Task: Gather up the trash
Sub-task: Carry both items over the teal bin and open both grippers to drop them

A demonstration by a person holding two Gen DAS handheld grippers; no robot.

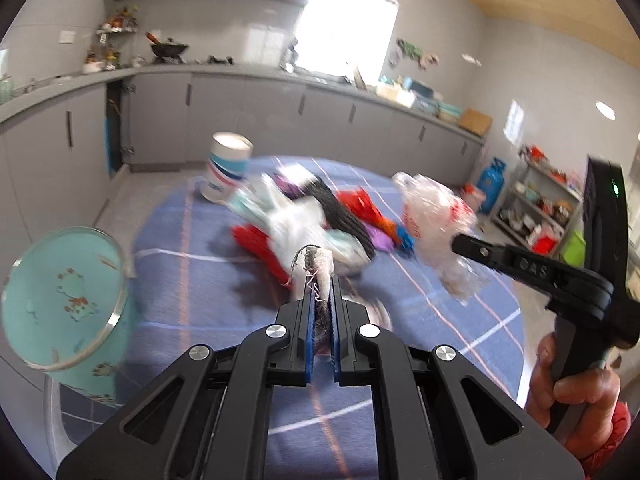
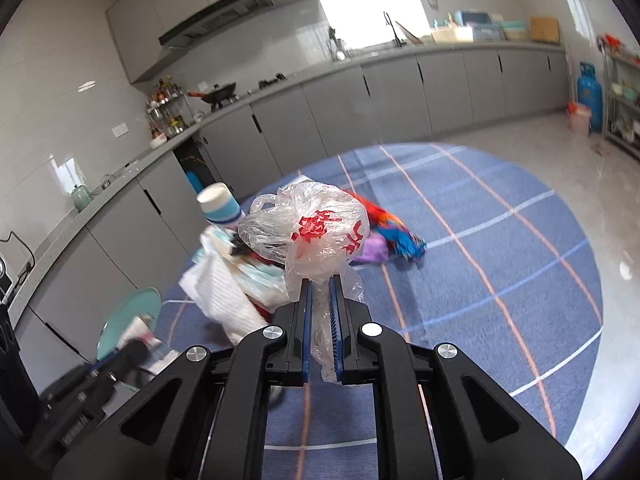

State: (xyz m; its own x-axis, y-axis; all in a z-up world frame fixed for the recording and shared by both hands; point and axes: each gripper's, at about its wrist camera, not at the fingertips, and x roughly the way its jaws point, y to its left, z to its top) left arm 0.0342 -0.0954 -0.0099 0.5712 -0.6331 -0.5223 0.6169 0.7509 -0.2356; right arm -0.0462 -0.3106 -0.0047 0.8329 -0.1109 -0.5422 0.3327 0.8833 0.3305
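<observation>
My left gripper (image 1: 321, 280) is shut on a dirty white rag (image 1: 318, 268) and holds it above the blue round table (image 1: 460, 320). My right gripper (image 2: 319, 280) is shut on a crumpled clear plastic bag with red print (image 2: 316, 232); the bag also shows in the left wrist view (image 1: 436, 220), held above the table. A pile of trash (image 1: 320, 216) lies mid-table: white paper, red and purple wrappers, a dark striped piece. A teal bin (image 1: 60, 296) stands at the table's left edge, its mouth tilted toward the camera.
A white and blue paper cup (image 1: 226, 172) stands at the table's far side. Grey kitchen cabinets (image 1: 240, 112) run behind. A blue gas cylinder (image 1: 492, 184) and a shelf rack (image 1: 548, 208) stand at the right. A white chair (image 1: 56, 428) is under the bin.
</observation>
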